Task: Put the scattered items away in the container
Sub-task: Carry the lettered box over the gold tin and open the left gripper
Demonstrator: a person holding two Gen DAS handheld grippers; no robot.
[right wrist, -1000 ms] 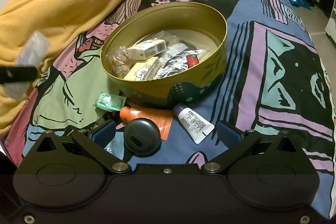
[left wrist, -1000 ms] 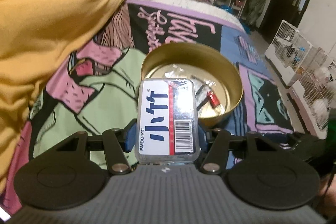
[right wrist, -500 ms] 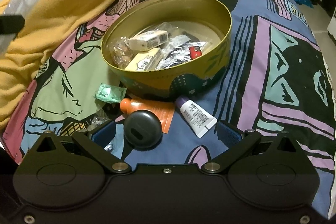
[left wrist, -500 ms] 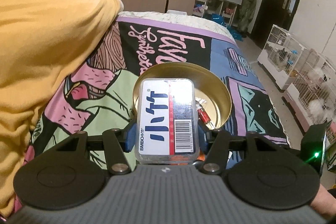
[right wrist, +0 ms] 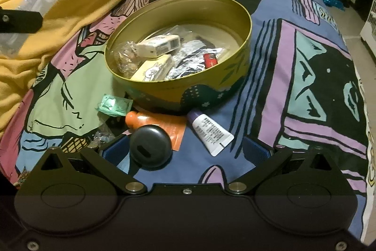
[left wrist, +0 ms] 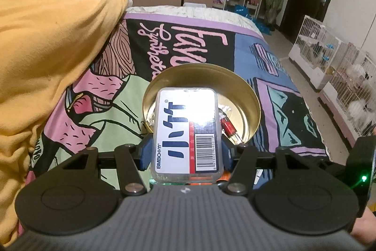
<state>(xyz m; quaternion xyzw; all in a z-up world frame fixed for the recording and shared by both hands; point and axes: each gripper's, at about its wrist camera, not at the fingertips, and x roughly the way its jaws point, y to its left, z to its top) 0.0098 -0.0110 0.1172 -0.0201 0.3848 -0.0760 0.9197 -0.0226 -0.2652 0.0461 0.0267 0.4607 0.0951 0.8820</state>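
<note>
While the left hand is carrying its load, the scene is reading like this, one view after another.

Left view, grip: the left gripper is pinching a clear plastic box with a white label and barcode, its blue pads pressing both long sides, the jaws about half open around it.
Left view, change: the box is sitting just as it did a second ago, but the gold tin is looking smaller and farther off, and more of the room is showing; the hand is lifting and drawing back.
Left view, meaning: I am judging the box is picked up but not yet delivered, and it is still needing to go forward over the tin.
Right view, grip: the right gripper is hovering with its jaws wide and nothing held, a round black case lying between them nearer the left pad.
Right view, leftovers: an orange tube, a white tube with a purple cap and a green packet are lying just beside the tin.
Right view, tin: it is already holding several small packets and boxes.
Surface: a bedspread with cartoon prints is covering the bed, a yellow blanket is bunching along the left.
Room: wooden wardrobes, a dark door and white wire cages are standing beyond the bed.
</note>
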